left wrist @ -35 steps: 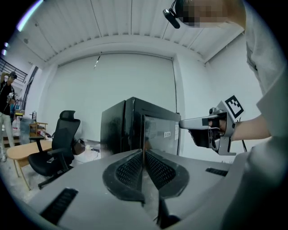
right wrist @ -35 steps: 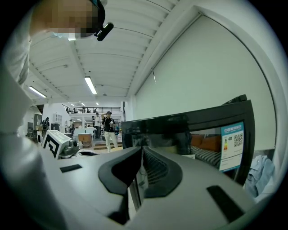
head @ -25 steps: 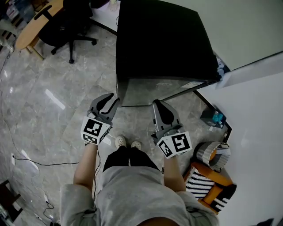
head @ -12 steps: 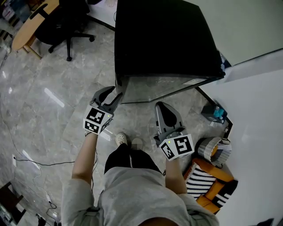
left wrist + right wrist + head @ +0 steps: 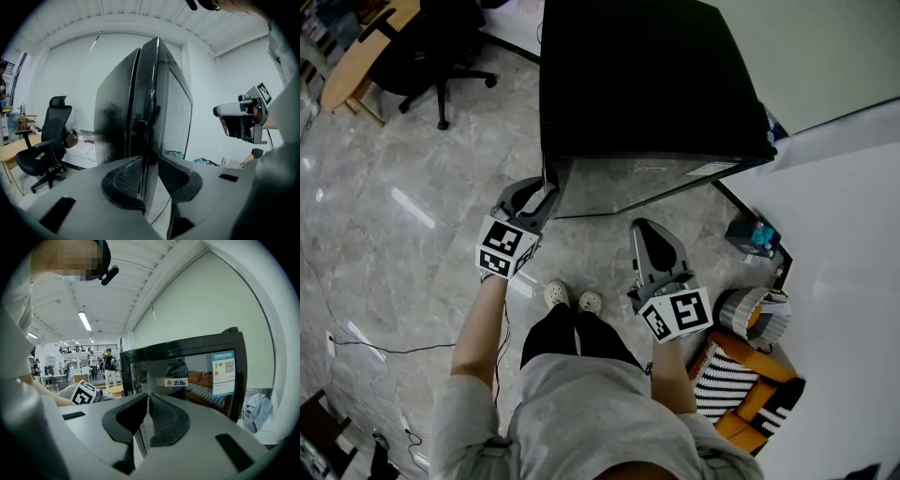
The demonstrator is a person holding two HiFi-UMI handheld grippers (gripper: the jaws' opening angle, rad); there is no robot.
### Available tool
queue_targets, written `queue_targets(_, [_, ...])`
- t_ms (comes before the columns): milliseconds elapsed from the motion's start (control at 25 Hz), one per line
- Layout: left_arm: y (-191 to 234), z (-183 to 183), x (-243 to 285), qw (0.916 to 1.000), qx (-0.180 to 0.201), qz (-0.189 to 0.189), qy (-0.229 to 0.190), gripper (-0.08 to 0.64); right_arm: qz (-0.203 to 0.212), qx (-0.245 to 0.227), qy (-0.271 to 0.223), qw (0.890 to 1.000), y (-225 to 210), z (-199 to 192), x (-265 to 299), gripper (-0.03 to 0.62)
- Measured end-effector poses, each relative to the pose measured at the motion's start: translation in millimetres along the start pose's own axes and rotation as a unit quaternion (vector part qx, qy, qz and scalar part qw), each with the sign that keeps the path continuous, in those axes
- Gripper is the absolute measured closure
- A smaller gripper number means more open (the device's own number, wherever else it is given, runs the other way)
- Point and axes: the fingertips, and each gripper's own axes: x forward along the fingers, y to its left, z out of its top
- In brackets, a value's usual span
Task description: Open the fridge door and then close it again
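At 11 o'clock in the head view stands one black chair [image 5: 431, 52] on the grey floor [image 5: 412, 206].

Just right of it, at about 10 o'clock from the person's two shoes [image 5: 572, 300], the left gripper [image 5: 534, 199] reaches the near left corner of the fridge [image 5: 647, 84]. Its own view shows the jaws set on either side of the edge of the door [image 5: 628, 183], one pad on each face, clamped on that edge.

The one fridge fills 12 o'clock: a black box with a glass door facing the person. The door looks shut against the body. The glass only mirrors the room (a sofa and a label show in it), so what is inside cannot be told.

At 1 o'clock from the shoes, the right gripper [image 5: 649, 232] hangs in front of the door, apart from it and pointing at the glass. Its jaws are drawn together, with nothing between them.

Farther right, at 3 o'clock, one blue bottle [image 5: 759, 246] sits on the floor by the fridge's right corner.
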Motion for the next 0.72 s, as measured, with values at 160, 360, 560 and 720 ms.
queue_targets(160, [0,-1,1,1.0000,0.000,0.005,0.005,0.455,-0.002,0.001,0.002,1.000,0,-4,-4,0.566])
queue_targets(360, [-1,-1,-1,0.9997,-0.002,0.019,0.013,0.462,0.001,0.000,0.000,1.000,4,-3,-9,0.566])
queue_targets(560, [-1,-3,-4,0.9991,0.005,0.034,0.023,0.465,0.008,-0.003,-0.003,1.000,7,0,-11,0.566])
queue_targets(720, [-26,-10,-19,0.9994,0.006,0.023,0.024,0.473,0.011,-0.003,-0.009,1.000,4,4,-17,0.566])
